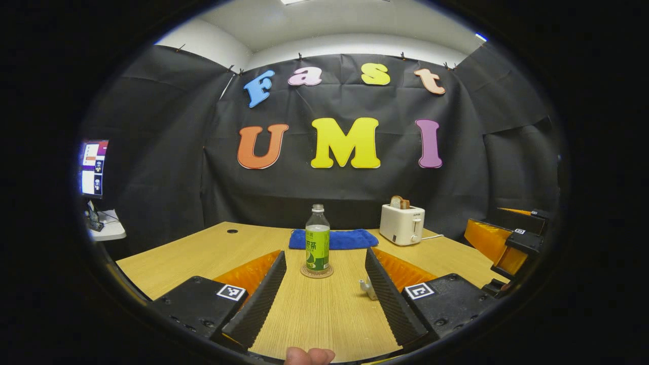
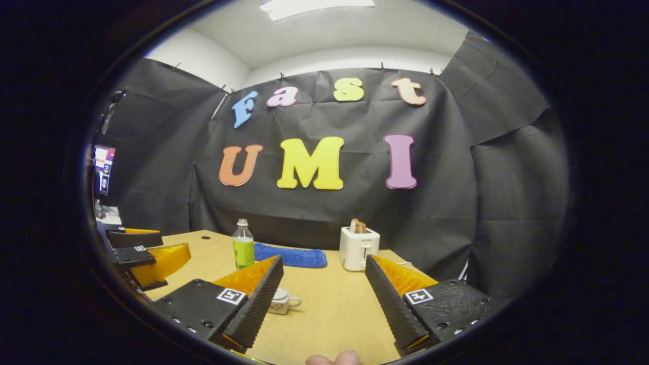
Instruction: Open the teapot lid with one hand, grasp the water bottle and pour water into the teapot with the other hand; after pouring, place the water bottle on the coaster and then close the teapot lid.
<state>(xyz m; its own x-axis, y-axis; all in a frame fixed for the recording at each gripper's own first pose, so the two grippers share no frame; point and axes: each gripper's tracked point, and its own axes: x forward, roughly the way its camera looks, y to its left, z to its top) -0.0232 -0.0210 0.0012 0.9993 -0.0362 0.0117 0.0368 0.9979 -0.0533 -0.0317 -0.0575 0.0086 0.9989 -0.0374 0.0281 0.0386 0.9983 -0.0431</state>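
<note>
Item 1, water bottle (image 1: 317,238): clear plastic, cylindrical, green label, narrow neck with what looks like a pale cap. It stands upright on a round brown coaster (image 1: 317,272) near mid-table, which is where the task wants it set after pouring.

Item 2, teapot (image 2: 281,300): small, white, glazed, ceramic by its look, with a looped handle. It sits low just beside the right gripper's own left finger, which partly hides it. The lid seems to be seated, though I cannot be sure. In the left gripper view a small white piece (image 1: 368,289) shows beside that gripper's right finger, probably part of the same pot.

Item 3, left gripper (image 1: 324,284): ridged fingers spread wide, nothing between them, aimed at the bottle.

Item 4, right gripper (image 2: 324,294): fingers likewise parted and empty.

Stage: a bottle on the coaster and a lidded pot fit equally the layout ahead of pouring or the finished job.

Surroundings: pale wood-grain laminate table (image 1: 324,314); soft blue folded cloth (image 1: 334,239); boxy cream plastic toaster (image 1: 401,224) holding a bread slice.

Risks, as judgement: the tall, light bottle on a small coaster could tip from a glancing finger, and smooth plastic may slip under a weak pinch. The glazed lid offers little purchase and could drop. The half-hidden pot may get knocked.
</note>
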